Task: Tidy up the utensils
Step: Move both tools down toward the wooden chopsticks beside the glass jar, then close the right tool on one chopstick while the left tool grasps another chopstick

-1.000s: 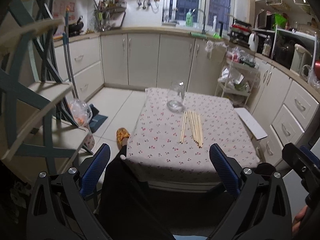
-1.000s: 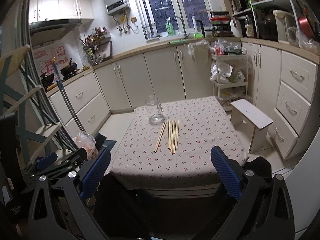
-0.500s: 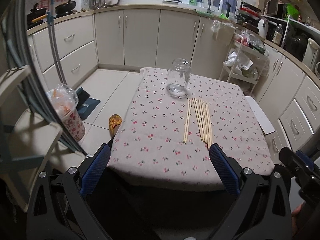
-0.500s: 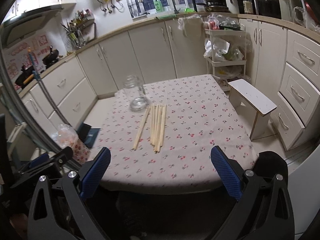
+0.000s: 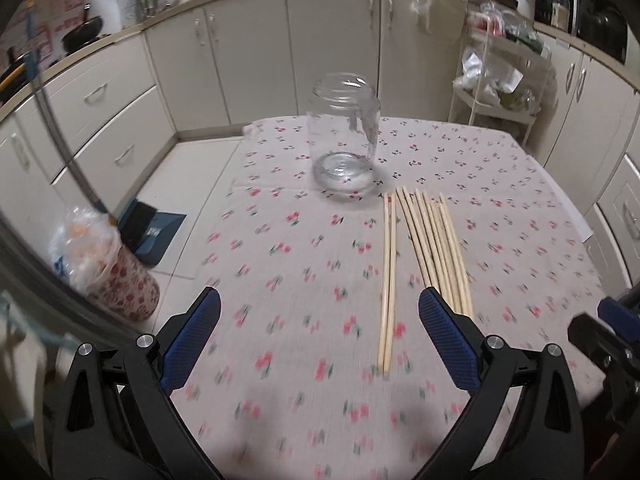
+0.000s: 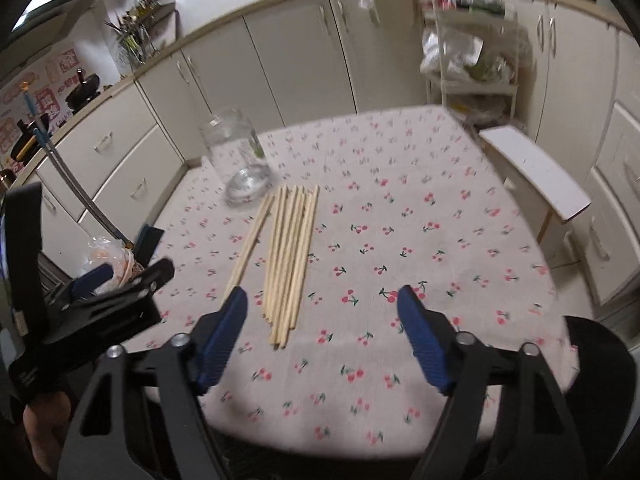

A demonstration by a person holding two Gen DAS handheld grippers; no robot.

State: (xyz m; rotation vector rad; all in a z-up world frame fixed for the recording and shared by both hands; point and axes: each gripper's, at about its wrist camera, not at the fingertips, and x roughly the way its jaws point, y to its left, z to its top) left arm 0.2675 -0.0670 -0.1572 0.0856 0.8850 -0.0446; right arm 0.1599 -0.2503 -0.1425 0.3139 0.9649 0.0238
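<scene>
Several wooden chopsticks lie side by side on the cherry-print tablecloth, just in front of an empty upright glass jar. My left gripper is open and empty, above the near part of the table, its right finger beside the chopsticks' near ends. In the right wrist view the chopsticks and the jar sit ahead and to the left. My right gripper is open and empty, just right of the chopsticks' near ends. The left gripper's body shows at its left.
Kitchen cabinets ring the table. A bagged bin and a dustpan stand on the floor to the left. A small white stool and a wire rack stand to the right of the table.
Both grippers have moved forward and down towards the table. The jar and chopsticks now look much larger and closer. Both stay open.
</scene>
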